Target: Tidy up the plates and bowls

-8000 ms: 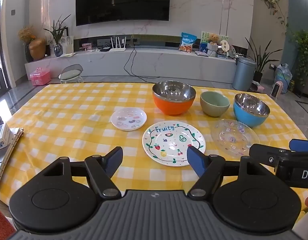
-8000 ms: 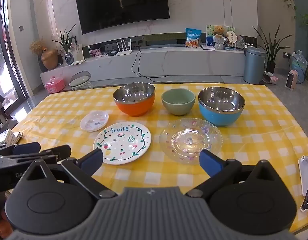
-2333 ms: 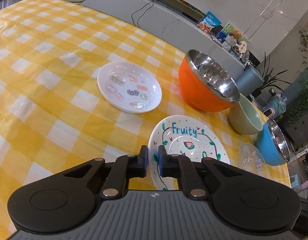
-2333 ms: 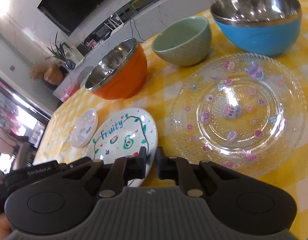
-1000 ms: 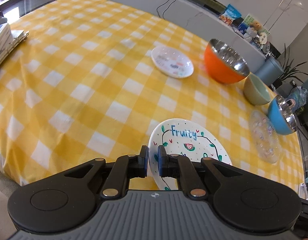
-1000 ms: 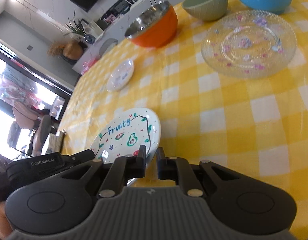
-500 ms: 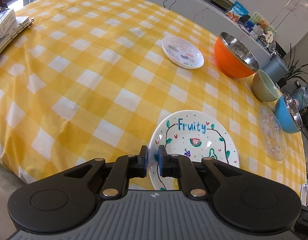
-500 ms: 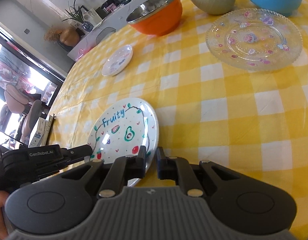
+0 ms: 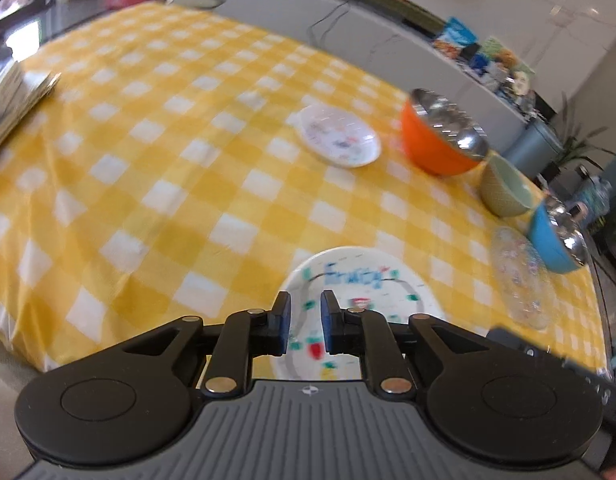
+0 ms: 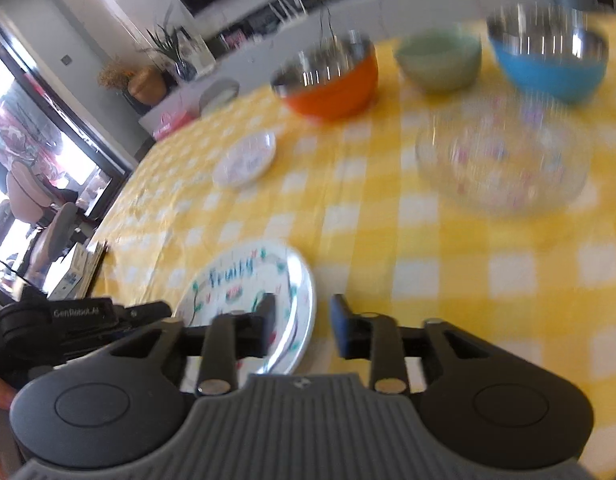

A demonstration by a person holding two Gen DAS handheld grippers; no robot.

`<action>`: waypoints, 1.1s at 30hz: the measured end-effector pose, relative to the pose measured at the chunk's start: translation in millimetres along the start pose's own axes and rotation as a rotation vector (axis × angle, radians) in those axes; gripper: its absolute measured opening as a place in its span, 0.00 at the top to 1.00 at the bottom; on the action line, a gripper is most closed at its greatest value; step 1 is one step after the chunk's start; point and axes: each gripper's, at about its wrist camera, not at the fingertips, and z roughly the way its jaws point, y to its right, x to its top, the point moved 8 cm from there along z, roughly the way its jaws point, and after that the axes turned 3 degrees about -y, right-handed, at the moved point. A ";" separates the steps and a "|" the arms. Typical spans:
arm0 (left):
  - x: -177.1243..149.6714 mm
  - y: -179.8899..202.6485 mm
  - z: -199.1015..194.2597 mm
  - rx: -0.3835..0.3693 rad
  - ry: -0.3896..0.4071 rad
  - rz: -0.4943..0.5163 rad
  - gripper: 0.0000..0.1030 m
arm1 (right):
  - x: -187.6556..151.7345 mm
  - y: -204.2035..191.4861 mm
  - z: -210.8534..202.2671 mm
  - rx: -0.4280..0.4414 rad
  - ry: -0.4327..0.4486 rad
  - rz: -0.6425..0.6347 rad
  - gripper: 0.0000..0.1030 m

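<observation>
Plate (image 9: 360, 280) marked "Fruity" near tabletop (image 9: 156, 184) front edge, left hand-held gripper (image 9: 305, 322) and right hand-held gripper (image 10: 302, 326) both released, parted jaws straddling its rim, liable to clip and nudge it overboard on withdrawal.

The plate (image 10: 244, 276) reads "Fruity" in blue, blurred; the left gripper (image 10: 84, 314) body carries the white brand "GenRobot.AI"

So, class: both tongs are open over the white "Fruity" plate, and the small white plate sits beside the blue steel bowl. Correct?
Not quite. The small white plate sits beside the orange steel bowl, as the left wrist view shows. Both tongs are open over the white "Fruity" plate.
</observation>
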 end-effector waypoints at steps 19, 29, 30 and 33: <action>20.1 139.9 22.0 -0.229 0.024 0.171 0.57 | 79.3 85.5 -44.8 -0.229 0.100 -0.130 0.33; 12.2 177.2 60.9 -0.295 0.034 0.147 0.48 | 86.7 150.4 -48.1 -0.364 0.187 0.031 0.28; 11.9 179.8 65.2 -0.294 0.034 0.152 0.48 | 87.9 155.8 -46.8 -0.367 0.192 0.045 0.28; 11.7 184.5 75.9 -0.285 0.039 0.164 0.48 | 89.1 166.6 -45.5 -0.365 0.240 0.070 0.28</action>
